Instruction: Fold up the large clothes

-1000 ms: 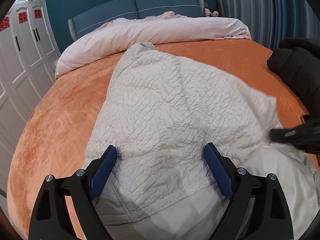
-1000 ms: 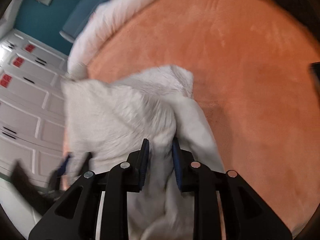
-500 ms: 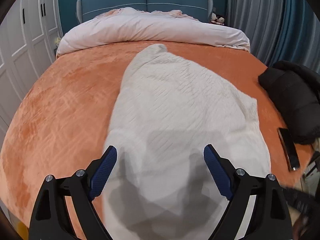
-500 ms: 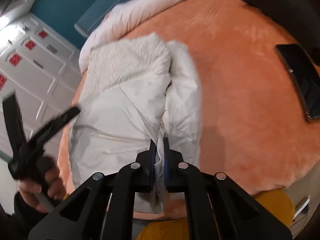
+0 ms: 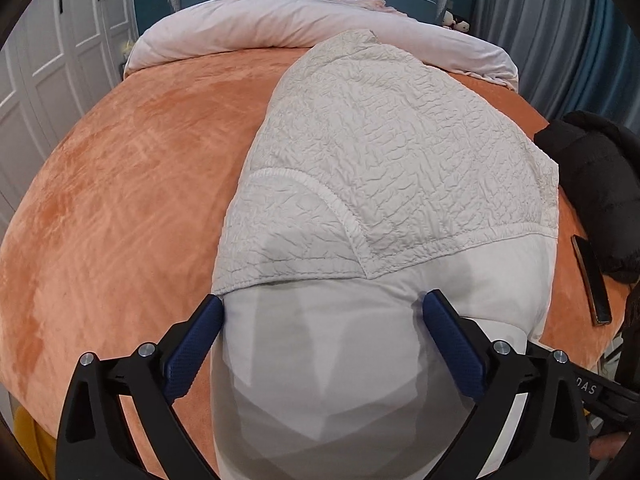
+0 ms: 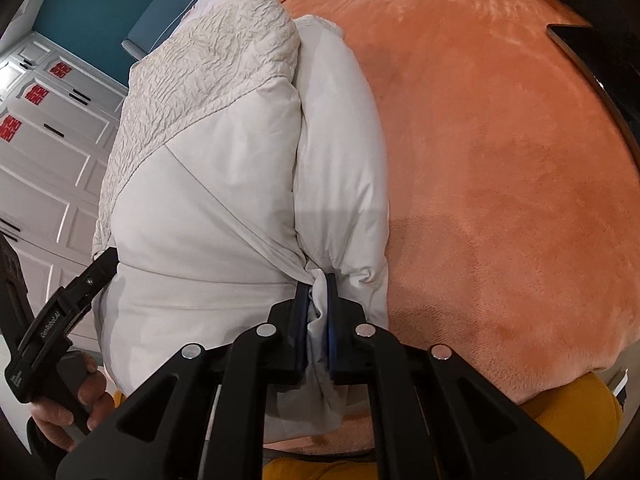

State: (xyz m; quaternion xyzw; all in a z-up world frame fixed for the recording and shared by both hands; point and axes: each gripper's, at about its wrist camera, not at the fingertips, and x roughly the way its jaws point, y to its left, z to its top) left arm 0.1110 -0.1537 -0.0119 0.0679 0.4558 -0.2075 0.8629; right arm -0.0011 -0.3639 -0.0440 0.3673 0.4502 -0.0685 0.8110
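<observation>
A large white padded garment (image 5: pixel 380 184) with a crinkled upper panel and smooth lower part lies lengthwise on the orange bed (image 5: pixel 120 200). My left gripper (image 5: pixel 324 312) is open, its blue pads either side of the garment's near smooth end. My right gripper (image 6: pixel 318 296) is shut on a bunched fold of the garment's (image 6: pixel 224 184) near right edge at the bed's front. The left gripper also shows in the right wrist view (image 6: pixel 80 284), at the garment's left side.
A black jacket (image 5: pixel 596 184) lies at the bed's right edge with a dark phone (image 5: pixel 592 284) beside it. A pale pink duvet (image 5: pixel 304 24) is rolled along the headboard. White wardrobes (image 5: pixel 48 60) stand to the left.
The garment has been drawn toward the bed's near edge and lies longer and flatter. My right gripper has kept its hold. My left gripper has stayed open and now straddles the near end.
</observation>
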